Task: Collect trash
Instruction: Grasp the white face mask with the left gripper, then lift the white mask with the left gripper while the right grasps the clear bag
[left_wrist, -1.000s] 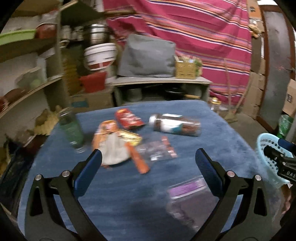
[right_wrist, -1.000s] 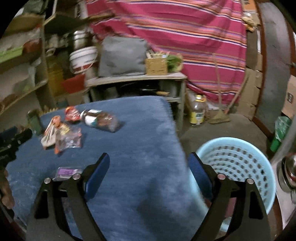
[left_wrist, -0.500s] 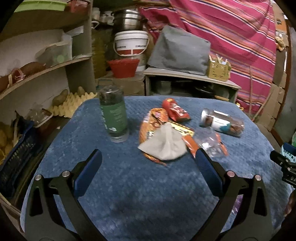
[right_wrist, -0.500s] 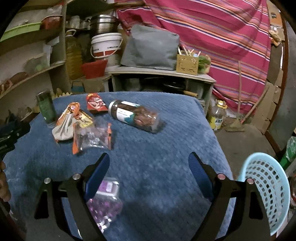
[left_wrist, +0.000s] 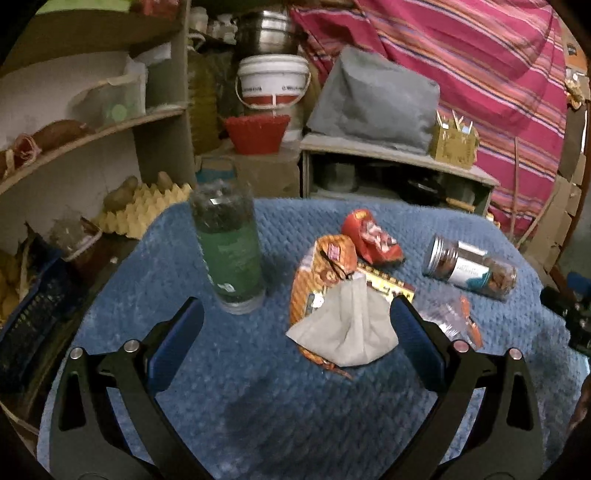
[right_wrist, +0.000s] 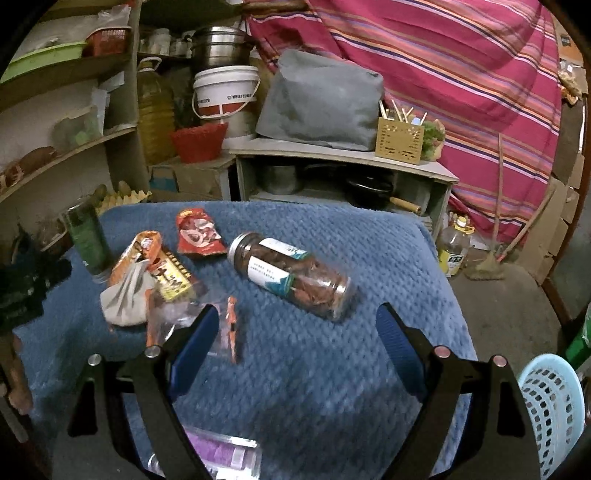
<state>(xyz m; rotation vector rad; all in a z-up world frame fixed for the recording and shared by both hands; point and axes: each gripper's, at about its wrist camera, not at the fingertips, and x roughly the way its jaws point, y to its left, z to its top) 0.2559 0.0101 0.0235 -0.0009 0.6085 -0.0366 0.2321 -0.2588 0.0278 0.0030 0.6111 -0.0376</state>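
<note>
Trash lies on a blue quilted table (left_wrist: 258, 398): an orange snack wrapper (left_wrist: 321, 266) under a crumpled grey paper (left_wrist: 347, 328), a red packet (left_wrist: 371, 236), a clear wrapper with orange edges (right_wrist: 207, 321) and a purple-labelled clear packet (right_wrist: 218, 452) near the front edge. A jar (right_wrist: 291, 275) lies on its side. My left gripper (left_wrist: 295, 332) is open above the table, just short of the grey paper. My right gripper (right_wrist: 295, 339) is open over bare cloth in front of the jar. A light blue basket (right_wrist: 550, 406) stands on the floor to the right.
A green-labelled bottle (left_wrist: 229, 251) stands upright left of the wrappers. Shelves (left_wrist: 92, 133) with egg trays and a dark crate flank the left side. A low cabinet (right_wrist: 343, 173), white bucket (right_wrist: 225, 92) and striped cloth are behind. An oil bottle (right_wrist: 454, 247) stands on the floor.
Both views have swung left and closer to the table: the wrappers and green bottle moved toward the centre, the blue basket slid to the right edge. Both grippers stayed open.
</note>
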